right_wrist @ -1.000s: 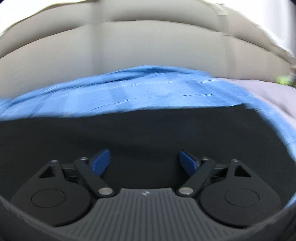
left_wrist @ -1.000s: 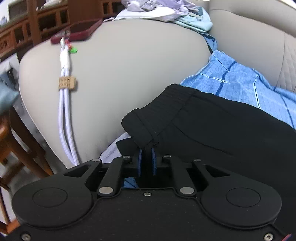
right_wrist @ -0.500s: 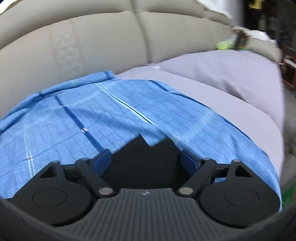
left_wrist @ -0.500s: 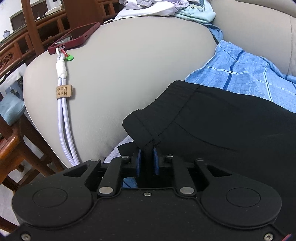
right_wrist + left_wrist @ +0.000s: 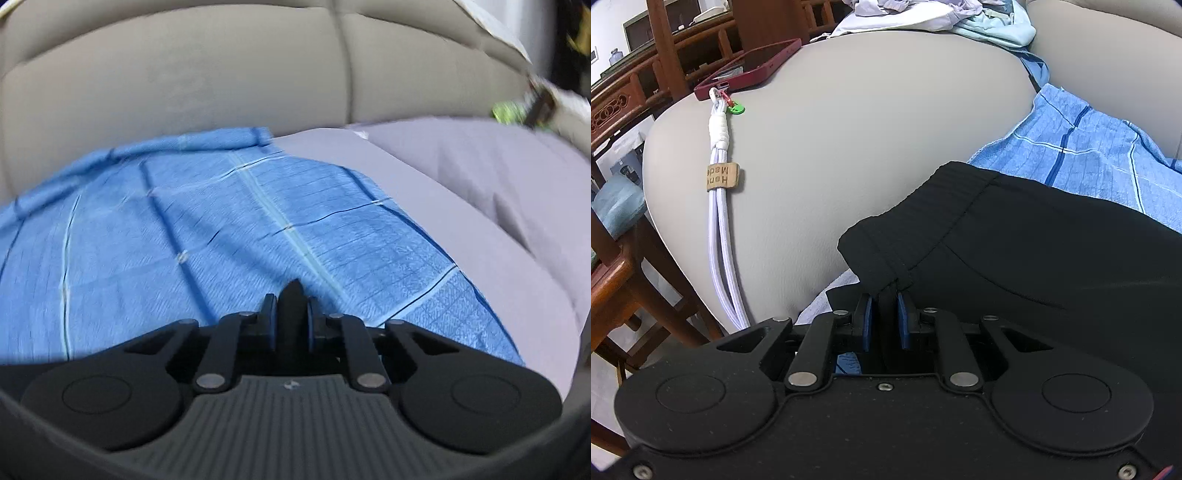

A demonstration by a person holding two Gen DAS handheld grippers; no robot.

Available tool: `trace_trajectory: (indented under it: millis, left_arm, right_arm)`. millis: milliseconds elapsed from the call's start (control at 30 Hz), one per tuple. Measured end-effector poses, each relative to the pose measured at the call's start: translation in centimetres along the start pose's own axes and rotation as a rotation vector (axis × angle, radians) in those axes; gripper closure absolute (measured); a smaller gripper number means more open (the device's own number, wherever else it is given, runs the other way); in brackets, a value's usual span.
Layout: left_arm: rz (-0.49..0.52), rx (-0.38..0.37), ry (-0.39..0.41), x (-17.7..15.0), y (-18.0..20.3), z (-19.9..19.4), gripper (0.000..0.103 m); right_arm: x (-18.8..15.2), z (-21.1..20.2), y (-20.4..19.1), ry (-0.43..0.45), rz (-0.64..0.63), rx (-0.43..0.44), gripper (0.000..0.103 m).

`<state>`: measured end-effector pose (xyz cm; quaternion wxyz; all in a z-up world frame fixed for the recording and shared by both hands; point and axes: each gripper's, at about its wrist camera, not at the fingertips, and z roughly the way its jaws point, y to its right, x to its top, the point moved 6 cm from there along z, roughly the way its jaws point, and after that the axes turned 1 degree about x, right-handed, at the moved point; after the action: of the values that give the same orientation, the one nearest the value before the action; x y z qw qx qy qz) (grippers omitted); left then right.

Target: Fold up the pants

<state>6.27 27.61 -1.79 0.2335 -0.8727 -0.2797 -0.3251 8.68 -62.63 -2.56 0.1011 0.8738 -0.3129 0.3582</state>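
Black pants (image 5: 1034,251) lie on a blue checked cloth (image 5: 1082,155) on a beige sofa. My left gripper (image 5: 884,314) is shut on the waistband corner of the pants, near the sofa's armrest. In the right wrist view, my right gripper (image 5: 291,314) is shut on a black corner of the pants (image 5: 293,291) that pokes up between the blue pads, above the blue cloth (image 5: 184,240). The rest of the pants is hidden below that camera.
A red phone (image 5: 750,68) with a lavender cord strap (image 5: 720,206) lies on the beige armrest (image 5: 868,122). Loose clothes (image 5: 942,14) are piled behind it. Wooden chairs (image 5: 628,258) stand to the left. A lilac sheet (image 5: 480,206) lies right of the blue cloth.
My right gripper went from open over the pants to shut on a corner of the pants, having swung to the right. My left gripper kept its hold on the waistband.
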Motion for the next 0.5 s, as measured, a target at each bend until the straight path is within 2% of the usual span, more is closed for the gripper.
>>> trace_trajectory:
  millis: [33, 67, 100, 133, 167, 200, 233, 333, 400, 500]
  left_arm:
    - [-0.003, -0.004, 0.000, 0.0, -0.1, 0.0, 0.087]
    - [-0.004, -0.008, 0.000, 0.0, -0.2, 0.0, 0.087]
    - [-0.002, -0.012, 0.000, 0.1, -0.3, -0.1, 0.087]
    - [-0.002, -0.019, -0.001, 0.1, -0.3, -0.3, 0.084]
    - [-0.006, -0.024, 0.000, 0.2, -0.5, -0.6, 0.080]
    - [-0.014, -0.035, 0.006, 0.3, -0.6, -1.0, 0.068]
    - [-0.027, -0.055, 0.019, 0.4, -0.7, -1.5, 0.052]
    - [-0.054, -0.114, 0.096, 0.8, -0.9, -3.9, 0.027]
    - [-0.042, -0.152, 0.154, 1.0, -0.2, -5.8, 0.017]
    - [0.017, -0.237, 0.216, 1.1, 1.9, -8.5, 0.016]
  right_arm:
    - [0.2, 0.1, 0.2, 0.004, 0.026, 0.008, 0.082]
    - [0.4, -0.3, 0.3, 0.034, 0.046, 0.012, 0.074]
    - [0.5, -1.1, 0.5, 0.081, 0.069, 0.004, 0.051]
    - [0.6, -2.1, 0.8, 0.121, 0.095, 0.000, 0.047]
    - [0.5, -3.5, 1.1, 0.171, 0.129, 0.001, 0.037]
    - [0.3, -4.8, 1.6, 0.214, 0.165, -0.006, 0.029]
    - [0.0, -5.9, 2.0, 0.241, 0.189, -0.005, 0.029]
    - [-2.3, -10.1, 3.5, 0.331, 0.303, -0.018, 0.029]
    - [-5.4, -12.6, 4.4, 0.383, 0.414, -0.004, 0.029]
    - [-11.1, -14.7, 5.4, 0.426, 0.559, -0.039, 0.029]
